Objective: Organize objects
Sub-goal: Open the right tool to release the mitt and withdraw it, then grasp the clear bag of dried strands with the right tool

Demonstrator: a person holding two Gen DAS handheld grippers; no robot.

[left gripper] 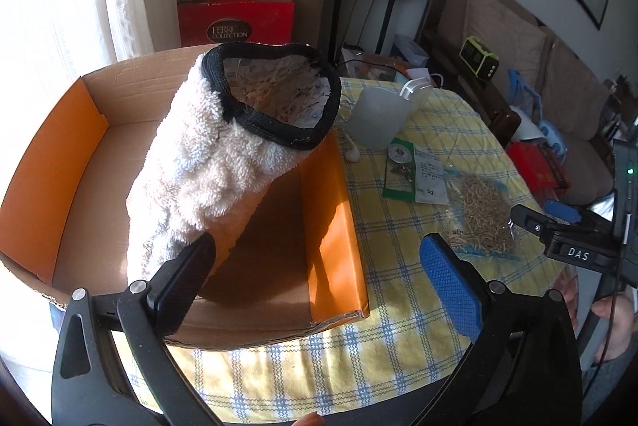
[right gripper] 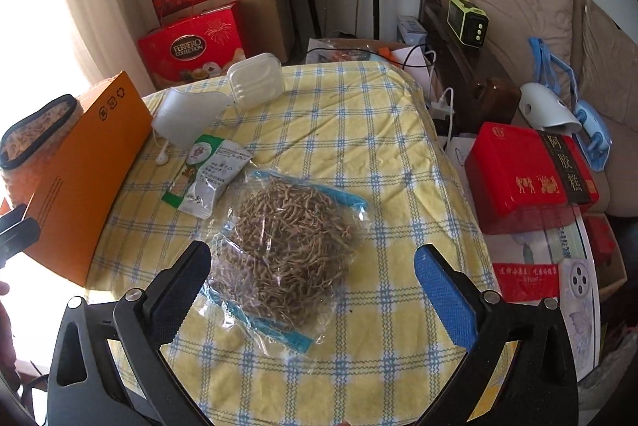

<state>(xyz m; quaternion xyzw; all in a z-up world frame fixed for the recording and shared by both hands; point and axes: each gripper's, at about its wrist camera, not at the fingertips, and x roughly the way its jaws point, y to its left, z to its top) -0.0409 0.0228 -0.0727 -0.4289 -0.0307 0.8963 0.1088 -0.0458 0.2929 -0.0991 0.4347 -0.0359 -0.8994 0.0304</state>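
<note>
The left claw (left gripper: 319, 258) stands wide apart, gripping nothing; its dark finger (left gripper: 187, 266) lies against the white fleecy black-rimmed pouch (left gripper: 207, 162) leaning in the orange cardboard box (left gripper: 331, 226). The right claw (right gripper: 315, 266), equally spread and empty, hovers over the clear bag of dried brown strands (right gripper: 291, 238) on the yellow checked tabletop (right gripper: 359, 131).

Black gripper frames, silver screws, blue ribbed fingers (right gripper: 442, 290).
</note>
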